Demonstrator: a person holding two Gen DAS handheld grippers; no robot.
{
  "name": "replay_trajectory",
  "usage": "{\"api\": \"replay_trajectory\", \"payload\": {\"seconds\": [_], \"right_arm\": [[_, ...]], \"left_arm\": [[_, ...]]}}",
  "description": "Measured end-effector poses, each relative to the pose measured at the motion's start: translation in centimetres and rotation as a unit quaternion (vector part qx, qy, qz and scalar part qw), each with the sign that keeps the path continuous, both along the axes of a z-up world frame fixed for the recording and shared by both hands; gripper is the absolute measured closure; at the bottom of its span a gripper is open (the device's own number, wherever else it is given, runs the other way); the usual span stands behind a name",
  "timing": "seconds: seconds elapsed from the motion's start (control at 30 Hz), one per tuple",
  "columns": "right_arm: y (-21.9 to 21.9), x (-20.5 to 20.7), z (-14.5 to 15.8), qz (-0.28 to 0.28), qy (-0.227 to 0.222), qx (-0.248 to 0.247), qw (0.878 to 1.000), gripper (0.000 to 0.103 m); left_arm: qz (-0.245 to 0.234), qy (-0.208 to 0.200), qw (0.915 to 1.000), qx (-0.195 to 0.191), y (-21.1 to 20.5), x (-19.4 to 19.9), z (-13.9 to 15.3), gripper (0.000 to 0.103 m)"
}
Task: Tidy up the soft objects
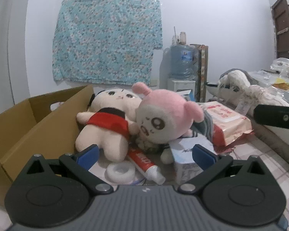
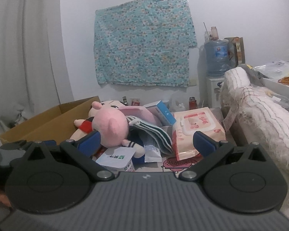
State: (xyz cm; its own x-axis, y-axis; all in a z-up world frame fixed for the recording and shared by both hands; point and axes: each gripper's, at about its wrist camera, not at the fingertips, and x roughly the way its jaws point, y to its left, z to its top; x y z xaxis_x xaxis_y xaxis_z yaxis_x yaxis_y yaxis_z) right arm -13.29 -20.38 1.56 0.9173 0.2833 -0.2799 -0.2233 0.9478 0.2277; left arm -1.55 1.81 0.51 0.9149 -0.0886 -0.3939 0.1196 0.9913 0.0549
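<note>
A cream doll in a red top (image 1: 104, 127) lies on its back beside a cardboard box (image 1: 38, 119). A pink-hooded plush (image 1: 163, 115) leans on it from the right. My left gripper (image 1: 144, 156) is open just short of both, with nothing between its blue fingers. In the right wrist view the pink plush (image 2: 109, 127) lies left of centre, with folded striped cloths (image 2: 154, 134) against it and the doll (image 2: 107, 105) behind. My right gripper (image 2: 146, 144) is open and holds nothing. The box (image 2: 54, 123) stands at the left.
A toothpaste tube (image 1: 144, 163), a white tape roll (image 1: 121, 171) and a small carton (image 1: 185, 157) lie in front of the plushes. A pack of wet wipes (image 2: 196, 129) and a blue-white box (image 2: 161, 113) sit to the right. A rolled white fabric bundle (image 2: 260, 111) borders the right side.
</note>
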Motion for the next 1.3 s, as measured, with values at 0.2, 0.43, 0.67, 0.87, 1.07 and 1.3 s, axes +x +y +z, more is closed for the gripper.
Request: {"api": "replay_trajectory", "payload": {"seconds": [0.2, 0.43, 0.67, 0.87, 1.07, 1.3], "right_arm": [[-0.1, -0.1, 0.0, 0.001, 0.006, 0.006, 1.0, 0.001], [-0.5, 0.2, -0.1, -0.005, 0.014, 0.018, 1.0, 0.001], [-0.5, 0.4, -0.1, 0.002, 0.015, 0.02, 1.0, 0.001], [-0.4, 0.5, -0.1, 0.006, 0.015, 0.021, 1.0, 0.001], [-0.8, 2.0, 0.1, 0.006, 0.022, 0.033, 0.999, 0.001], [-1.5, 5.2, 1.0, 0.06, 0.022, 0.083, 0.995, 0.001]], "left_arm": [[0.001, -0.004, 0.9999, 0.013, 0.6, -0.9, -0.1, 0.0], [-0.003, -0.01, 0.9997, 0.021, 1.0, -1.5, 0.0, 0.0], [-0.008, -0.007, 0.9999, 0.014, 1.3, -1.5, 0.3, 0.0], [-0.014, -0.005, 0.9998, 0.017, 1.4, -1.8, 0.1, 0.0], [-0.044, -0.025, 0.9987, 0.006, 0.7, -0.6, 0.9, 0.0], [-0.106, -0.034, 0.9937, -0.007, -0.9, 2.8, 1.8, 0.0]]}}
